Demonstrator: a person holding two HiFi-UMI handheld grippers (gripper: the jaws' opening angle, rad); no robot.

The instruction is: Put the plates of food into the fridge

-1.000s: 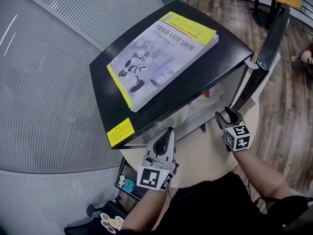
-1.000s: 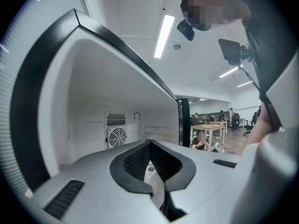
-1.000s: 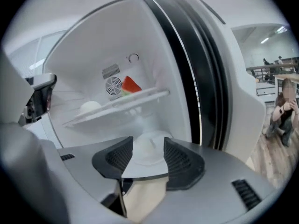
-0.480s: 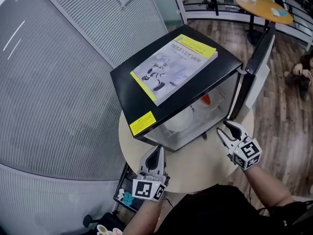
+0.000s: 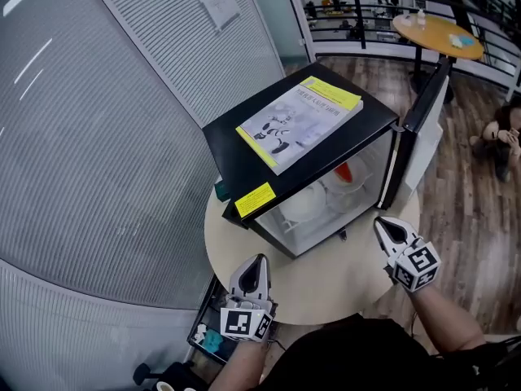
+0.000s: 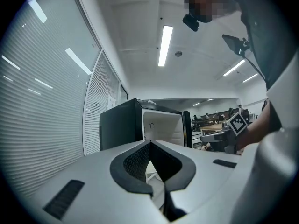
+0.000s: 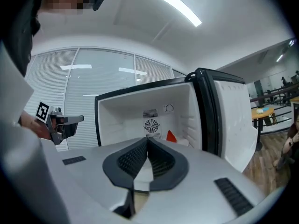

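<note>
Room, head view: slatted blinds line the left side. A wood floor lies to the right, with a round orange table far back.
Counter: a round, pale counter carries a black fridge.
Fridge top: a book lies flat on it. A yellow sticker sits at the near corner.
Fridge door: swung wide open to the right.
Plates: white plates rest inside the fridge on its floor. The one further in carries red food.
Left tongs, head view: over the counter's near edge, tips towards the fridge's near corner, apart from it.
Right tongs, head view: near the foot of the open door, not touching it.
Left gripper view, tongs: the left tongs have their jaws pressed together with nothing between them.
Left gripper view, beyond: the fridge stands ahead with its white inside showing. The right tongs and their marker cube are at the right.
Right gripper view, tongs: the right tongs have just been closing. Their jaws now meet and are empty.
Right gripper view, beyond: the open fridge faces the camera, with a fan grille on its back wall. Red food sits on a plate at the rear right. The left tongs are at the left.
</note>
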